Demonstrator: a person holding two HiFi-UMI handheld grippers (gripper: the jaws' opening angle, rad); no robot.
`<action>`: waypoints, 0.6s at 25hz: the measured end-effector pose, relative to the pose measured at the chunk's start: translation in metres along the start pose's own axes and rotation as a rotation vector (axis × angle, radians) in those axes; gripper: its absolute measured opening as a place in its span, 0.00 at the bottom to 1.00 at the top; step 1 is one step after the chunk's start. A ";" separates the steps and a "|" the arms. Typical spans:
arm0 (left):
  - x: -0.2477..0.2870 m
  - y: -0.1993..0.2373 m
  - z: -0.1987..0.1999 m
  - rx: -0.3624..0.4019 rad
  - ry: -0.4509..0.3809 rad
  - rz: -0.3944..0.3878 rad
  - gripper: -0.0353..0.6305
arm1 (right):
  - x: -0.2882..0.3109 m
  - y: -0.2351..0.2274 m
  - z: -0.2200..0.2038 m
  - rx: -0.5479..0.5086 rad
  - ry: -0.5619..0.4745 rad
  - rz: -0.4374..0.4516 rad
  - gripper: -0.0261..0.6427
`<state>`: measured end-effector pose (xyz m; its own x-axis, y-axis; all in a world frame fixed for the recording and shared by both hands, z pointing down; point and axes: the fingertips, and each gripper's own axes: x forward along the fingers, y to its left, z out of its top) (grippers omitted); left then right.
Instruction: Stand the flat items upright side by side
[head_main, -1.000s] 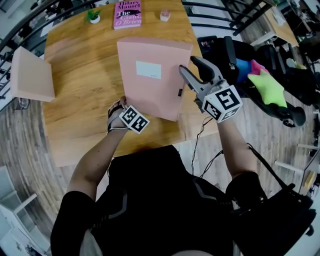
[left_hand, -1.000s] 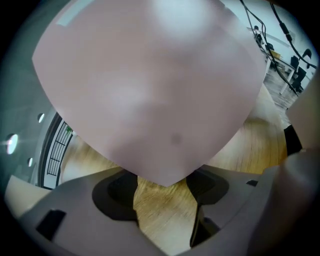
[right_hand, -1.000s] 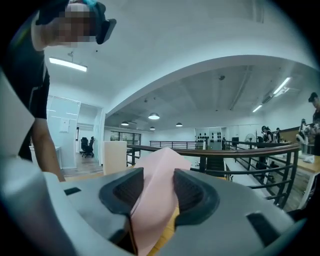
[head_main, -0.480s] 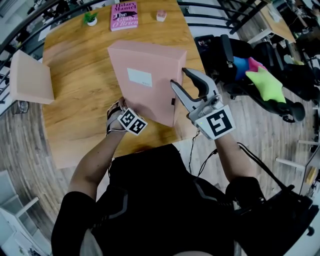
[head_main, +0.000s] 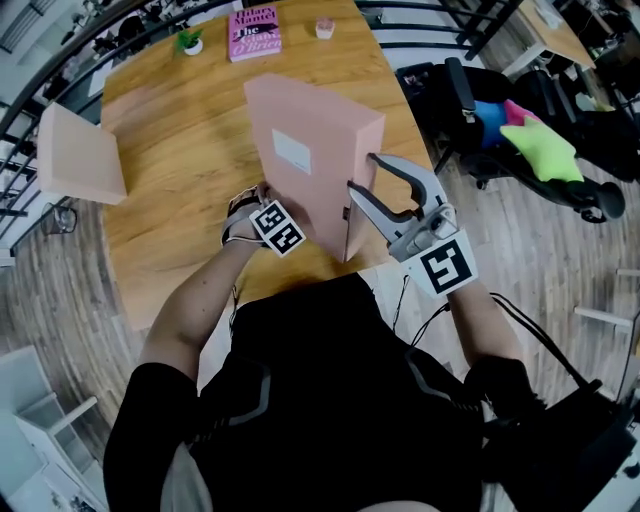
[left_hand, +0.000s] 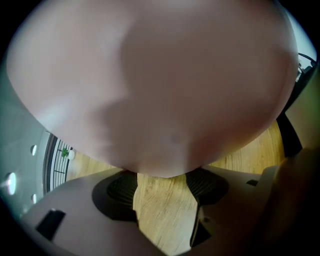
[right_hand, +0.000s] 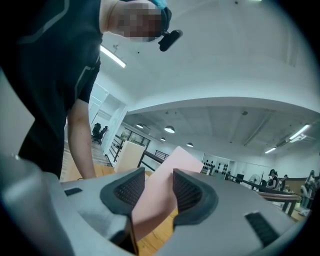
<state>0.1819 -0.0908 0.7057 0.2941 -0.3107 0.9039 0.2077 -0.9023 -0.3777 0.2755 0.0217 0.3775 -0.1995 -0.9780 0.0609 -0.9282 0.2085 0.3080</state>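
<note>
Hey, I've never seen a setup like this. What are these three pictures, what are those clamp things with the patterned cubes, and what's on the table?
There is no robot here. A person holds a gripper in each hand, and the patterned cubes are part of the grippers. One picture comes from a camera on the person's head, looking down. The other two come from cameras riding on each gripper.

On the wooden table are a pink book, a small potted plant and a second flat box at the left edge.

The right gripper is clamped on the edge of a large pink box, which is tilted up off the table. The left gripper, jaws apart, seems to prop it from underneath.
</note>
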 end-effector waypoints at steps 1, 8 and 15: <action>0.000 -0.001 0.000 0.014 0.005 0.002 0.53 | -0.002 0.004 0.002 -0.009 -0.005 0.002 0.31; -0.009 -0.007 0.009 0.239 -0.035 0.073 0.53 | 0.007 0.086 -0.020 -0.130 0.048 0.205 0.27; -0.027 0.018 0.003 0.109 -0.098 0.073 0.52 | 0.048 0.140 -0.115 -0.032 0.271 0.378 0.24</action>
<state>0.1807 -0.0977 0.6737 0.4007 -0.3386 0.8513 0.2809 -0.8390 -0.4659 0.1722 0.0035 0.5327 -0.4285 -0.8004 0.4192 -0.7954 0.5542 0.2451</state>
